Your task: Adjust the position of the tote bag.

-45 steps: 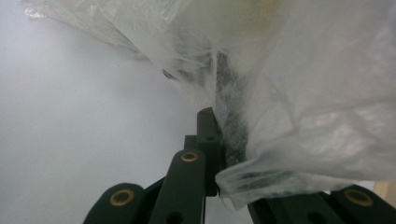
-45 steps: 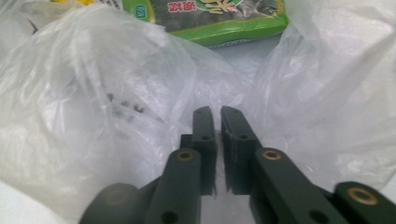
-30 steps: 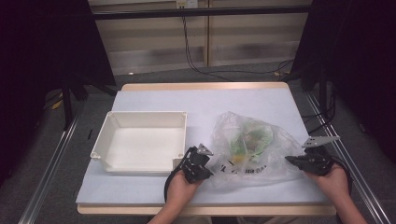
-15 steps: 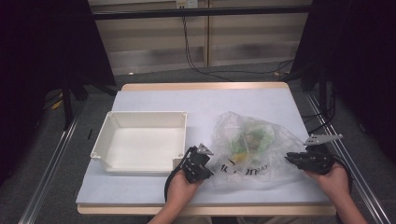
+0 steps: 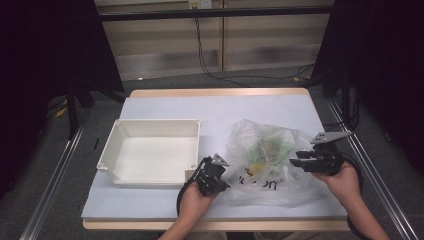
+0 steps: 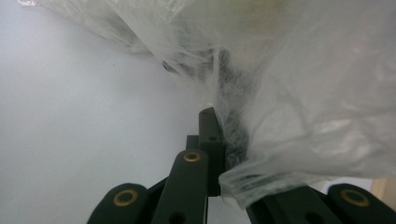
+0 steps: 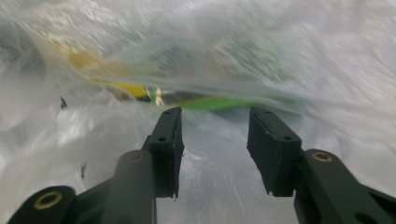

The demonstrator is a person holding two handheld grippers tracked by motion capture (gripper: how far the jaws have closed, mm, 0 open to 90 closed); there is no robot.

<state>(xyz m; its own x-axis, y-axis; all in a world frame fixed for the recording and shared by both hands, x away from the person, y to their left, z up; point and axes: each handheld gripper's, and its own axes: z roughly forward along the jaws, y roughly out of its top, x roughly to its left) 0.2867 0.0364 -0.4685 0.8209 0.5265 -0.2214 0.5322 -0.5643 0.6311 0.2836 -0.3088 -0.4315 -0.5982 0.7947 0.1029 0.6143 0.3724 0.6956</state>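
Lay crumpled on the right half of the white table (image 5: 165, 107): a clear plastic bag (image 5: 270, 160) with green and yellow contents, just right of the white tray (image 5: 150, 155) and apart from it. Held at its left edge by the left gripper (image 5: 216, 172), jaws clamped tight on a fold of the film; in the left gripper view, seen bunched against the inner face of the jaws (image 6: 243, 140) and billowing up and to the right over them. Met at its right edge by the right gripper (image 5: 300, 162), jaws parted about halfway after just having been opening, pointing in at the bag from the side. In the right gripper view, no film pinched between the pads (image 7: 170, 140), only the bag's skin (image 7: 210, 60) close ahead, blurred, with a green and yellow strip behind it.
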